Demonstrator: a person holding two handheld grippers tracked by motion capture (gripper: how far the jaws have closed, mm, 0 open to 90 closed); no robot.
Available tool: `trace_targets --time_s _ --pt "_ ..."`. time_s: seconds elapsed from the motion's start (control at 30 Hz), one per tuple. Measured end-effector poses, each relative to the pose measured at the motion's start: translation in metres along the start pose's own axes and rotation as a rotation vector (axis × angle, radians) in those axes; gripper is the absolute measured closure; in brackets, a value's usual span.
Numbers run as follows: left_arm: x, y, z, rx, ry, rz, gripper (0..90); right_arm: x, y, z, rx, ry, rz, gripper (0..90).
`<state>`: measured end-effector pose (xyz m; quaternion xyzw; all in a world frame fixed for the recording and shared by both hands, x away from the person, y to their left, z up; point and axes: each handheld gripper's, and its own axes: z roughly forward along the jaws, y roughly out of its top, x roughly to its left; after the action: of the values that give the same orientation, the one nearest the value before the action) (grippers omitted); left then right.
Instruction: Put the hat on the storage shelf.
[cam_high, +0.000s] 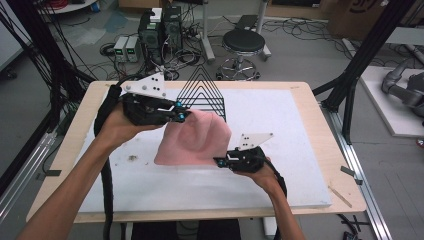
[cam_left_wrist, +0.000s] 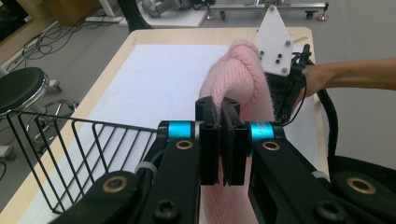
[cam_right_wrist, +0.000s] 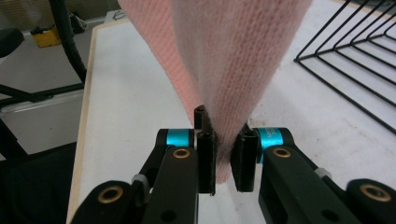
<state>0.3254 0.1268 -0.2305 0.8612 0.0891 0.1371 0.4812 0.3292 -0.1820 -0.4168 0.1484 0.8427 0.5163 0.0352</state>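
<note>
Pink knit hat (cam_high: 192, 137) held above the white table mat (cam_high: 280, 165), just in front of the black wire rack (cam_high: 202, 92). Left gripper (cam_high: 186, 115) is clamped on its upper edge; right gripper (cam_high: 219, 162) pinches its lower corner, jaws nearly closed on the fabric.
</note>
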Motion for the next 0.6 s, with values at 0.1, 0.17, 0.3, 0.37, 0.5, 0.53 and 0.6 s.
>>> trace_targets --time_s 0.1,0.17,0.3,0.37,0.5,0.53,0.6 --pt "0.0 -0.002 0.0 0.005 -0.005 0.001 86.6 0.001 0.001 0.001 0.022 -0.004 0.011 84.3" --pt "0.001 -0.002 0.0 0.0 -0.006 -0.004 86.6 0.002 0.003 0.0 0.033 -0.01 0.017 84.7" --pt "0.004 -0.004 -0.004 -0.006 0.004 -0.013 86.6 0.004 0.008 -0.004 0.041 -0.016 0.009 84.9" --pt "0.005 -0.005 -0.006 -0.013 0.005 -0.014 86.6 0.004 0.01 -0.005 0.044 -0.021 0.005 84.9" --pt "0.011 -0.002 -0.015 -0.038 0.028 -0.015 86.6 0.005 0.028 -0.019 0.068 -0.059 -0.034 84.9" --pt "0.012 0.0 -0.017 -0.047 0.032 -0.018 86.6 0.005 0.033 -0.022 0.073 -0.065 -0.043 84.9" --pt "0.015 0.003 -0.021 -0.061 0.042 -0.013 86.6 0.004 0.043 -0.028 0.077 -0.086 -0.058 84.9"
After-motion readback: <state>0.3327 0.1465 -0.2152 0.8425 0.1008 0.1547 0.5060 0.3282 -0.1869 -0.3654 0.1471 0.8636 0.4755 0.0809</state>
